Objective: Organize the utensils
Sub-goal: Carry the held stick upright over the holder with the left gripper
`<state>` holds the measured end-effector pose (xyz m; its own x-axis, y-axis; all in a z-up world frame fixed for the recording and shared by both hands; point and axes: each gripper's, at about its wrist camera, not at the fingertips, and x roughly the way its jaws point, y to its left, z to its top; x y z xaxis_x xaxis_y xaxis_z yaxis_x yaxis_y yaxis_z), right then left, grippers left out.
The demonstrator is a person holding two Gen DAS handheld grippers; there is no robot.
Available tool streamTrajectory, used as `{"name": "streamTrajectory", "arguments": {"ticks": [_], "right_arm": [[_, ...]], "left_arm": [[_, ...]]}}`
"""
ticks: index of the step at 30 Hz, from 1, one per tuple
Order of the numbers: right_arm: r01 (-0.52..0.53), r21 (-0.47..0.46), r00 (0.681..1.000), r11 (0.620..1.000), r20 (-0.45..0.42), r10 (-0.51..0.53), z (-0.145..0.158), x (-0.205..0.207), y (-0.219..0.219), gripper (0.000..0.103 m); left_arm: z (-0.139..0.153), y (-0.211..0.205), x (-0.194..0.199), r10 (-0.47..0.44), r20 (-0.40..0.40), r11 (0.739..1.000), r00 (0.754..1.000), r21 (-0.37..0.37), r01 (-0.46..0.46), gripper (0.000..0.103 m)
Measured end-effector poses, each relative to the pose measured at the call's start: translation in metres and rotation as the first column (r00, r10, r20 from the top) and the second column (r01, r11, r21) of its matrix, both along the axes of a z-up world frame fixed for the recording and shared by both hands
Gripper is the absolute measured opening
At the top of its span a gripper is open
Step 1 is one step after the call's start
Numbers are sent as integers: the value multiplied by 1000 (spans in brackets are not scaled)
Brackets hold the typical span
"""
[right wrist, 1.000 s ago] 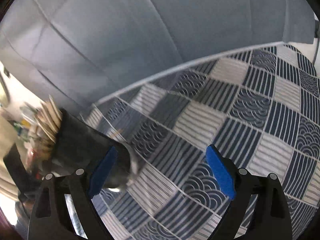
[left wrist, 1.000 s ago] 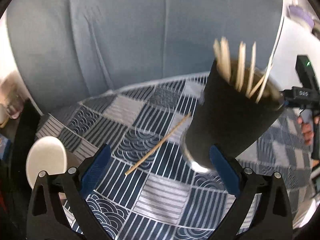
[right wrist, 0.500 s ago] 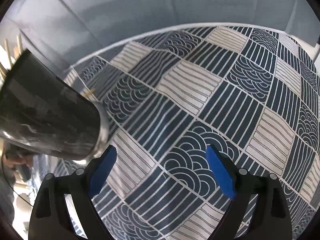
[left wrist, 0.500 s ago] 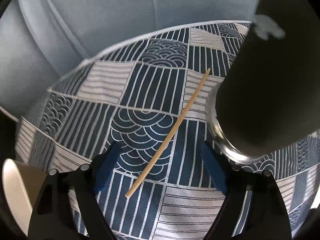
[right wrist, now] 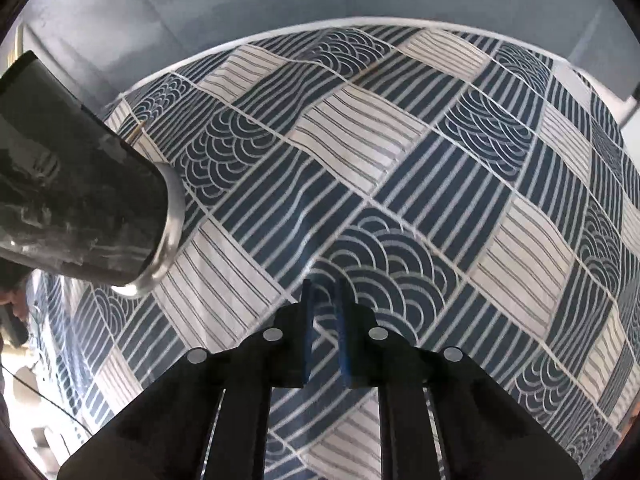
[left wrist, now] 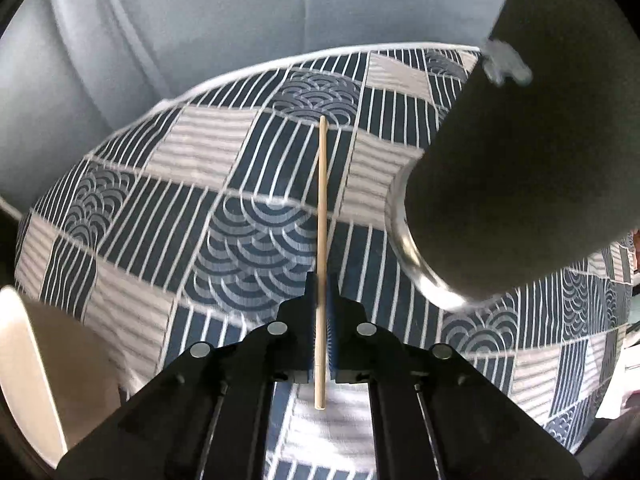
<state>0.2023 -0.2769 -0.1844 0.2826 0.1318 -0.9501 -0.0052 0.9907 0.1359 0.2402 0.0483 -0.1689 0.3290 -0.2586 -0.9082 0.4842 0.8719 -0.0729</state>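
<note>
Pinching one chopstick (left wrist: 321,216) in my just-closed left hand-held gripper (left wrist: 321,320), lying mid-surface beside the dark cup (left wrist: 528,168); my right hand-held gripper (right wrist: 325,320) is closing empty. Dropping it in remains.

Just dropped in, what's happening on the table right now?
The left gripper has just closed on a wooden chopstick lying on the patterned tablecloth, beside the dark cup. The right gripper has just closed too, with nothing visible between its fingers.
</note>
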Motion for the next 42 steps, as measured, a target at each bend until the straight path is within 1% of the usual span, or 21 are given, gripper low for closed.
{"name": "streamTrajectory", "arguments": {"ticks": [1,3,7,9,11,12,13,15,18,20,23,26,28,30,32,33,35,37,40,41,42], "right_arm": [[-6,10,1000,1000,-8,6,1,-3,-2,4],[-15,33,1000,999,-20,16,1,-10,-2,4],[-31,61,999,998,-19,33,11,-24,-4,3],[-40,71,999,997,-7,41,19,-27,-4,3],[-51,79,999,996,16,50,31,-28,-4,3],[-60,84,998,995,31,57,38,-28,-3,3],[-69,88,997,994,49,65,47,-28,-2,3],[-83,98,994,992,81,76,63,-24,1,3],[-122,133,983,984,156,101,94,-17,9,3],[-160,155,969,975,213,125,115,-10,18,3],[-221,193,940,956,303,156,149,-6,30,3],[-269,205,915,941,360,183,173,-3,41,3],[-299,200,897,933,392,203,186,-1,51,3],[-317,212,889,924,406,212,192,2,57,3],[-337,225,882,914,416,222,195,6,63,3],[-342,226,880,912,418,226,195,8,65,3],[-362,237,874,902,423,239,195,11,69,3],[-377,240,869,895,426,251,191,13,74,4],[-394,240,866,887,421,271,182,16,80,4],[-399,243,865,884,420,275,178,18,82,4],[-406,248,864,879,418,281,174,19,84,4]], "left_arm": [[0,3,-5,15,-14,1000,1000,-5,-15,4],[2,14,-16,66,-64,997,996,-42,-69,4],[12,29,-40,141,-92,981,986,-120,-152,4],[24,40,-53,198,-99,963,975,-168,-212,4],[37,46,-63,224,-95,947,970,-213,-239,4],[49,50,-70,247,-79,932,966,-254,-259,4],[56,52,-72,255,-75,923,964,-278,-265,4],[79,57,-82,274,-46,899,961,-342,-272,4],[109,49,-80,279,8,878,960,-407,-252,4],[131,43,-81,274,44,866,961,-445,-227,4],[160,25,-74,254,111,866,961,-468,-175,4],[182,8,-69,226,158,865,961,-486,-124,4],[188,-3,-64,204,174,860,963,-503,-91,4],[189,-18,-56,187,191,856,964,-514,-64,5],[187,-26,-50,179,190,840,965,-540,-49,5],[186,-31,-47,179,194,829,965,-558,-41,5],[180,-39,-42,174,199,821,964,-570,-30,5],[173,-41,-39,174,217,814,960,-580,-16,5],[162,-42,-35,205,236,800,950,-599,-23,5],[159,-42,-34,215,245,795,945,-606,-24,5],[154,-42,-33,236,265,792,935,-610,-27,5]]}}
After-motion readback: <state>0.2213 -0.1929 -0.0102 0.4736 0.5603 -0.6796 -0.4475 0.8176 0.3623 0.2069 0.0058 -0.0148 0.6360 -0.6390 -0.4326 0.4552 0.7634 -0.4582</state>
